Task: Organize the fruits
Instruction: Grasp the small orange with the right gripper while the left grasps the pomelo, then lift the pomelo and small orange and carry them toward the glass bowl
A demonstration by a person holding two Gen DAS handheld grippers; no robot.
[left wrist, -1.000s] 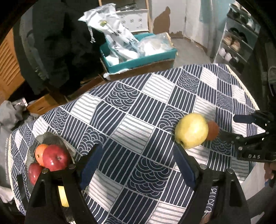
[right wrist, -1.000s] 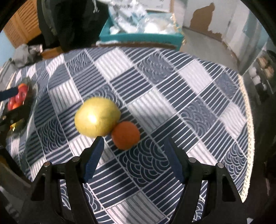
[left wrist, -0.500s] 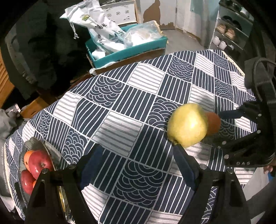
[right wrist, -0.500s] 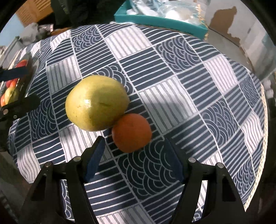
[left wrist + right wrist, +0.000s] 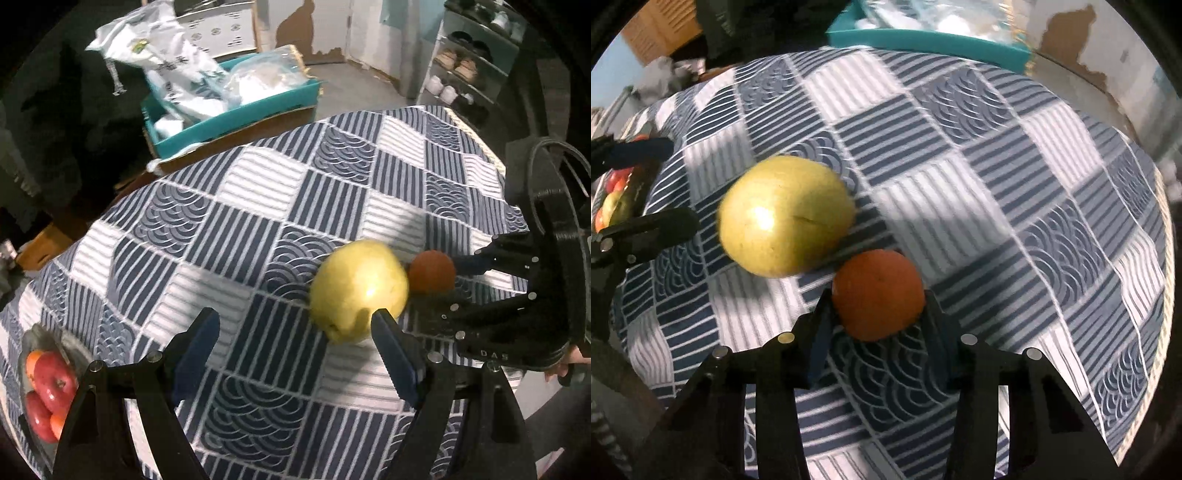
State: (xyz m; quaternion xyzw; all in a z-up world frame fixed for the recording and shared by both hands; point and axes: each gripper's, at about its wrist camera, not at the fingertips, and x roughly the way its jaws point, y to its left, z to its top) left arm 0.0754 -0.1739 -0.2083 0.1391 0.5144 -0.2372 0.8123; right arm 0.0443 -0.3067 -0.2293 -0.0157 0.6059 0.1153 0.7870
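**Now closing on the orange**

My right gripper [image 5: 877, 325] has its fingers against both flanks of the orange [image 5: 878, 293], seemingly gripping it. It's firm, round and liable to roll, so I'd squeeze across its widest part. The yellow pomelo [image 5: 785, 216] sits ahead-left, bulkier, heavier. My left gripper [image 5: 295, 354] is wide open, empty.
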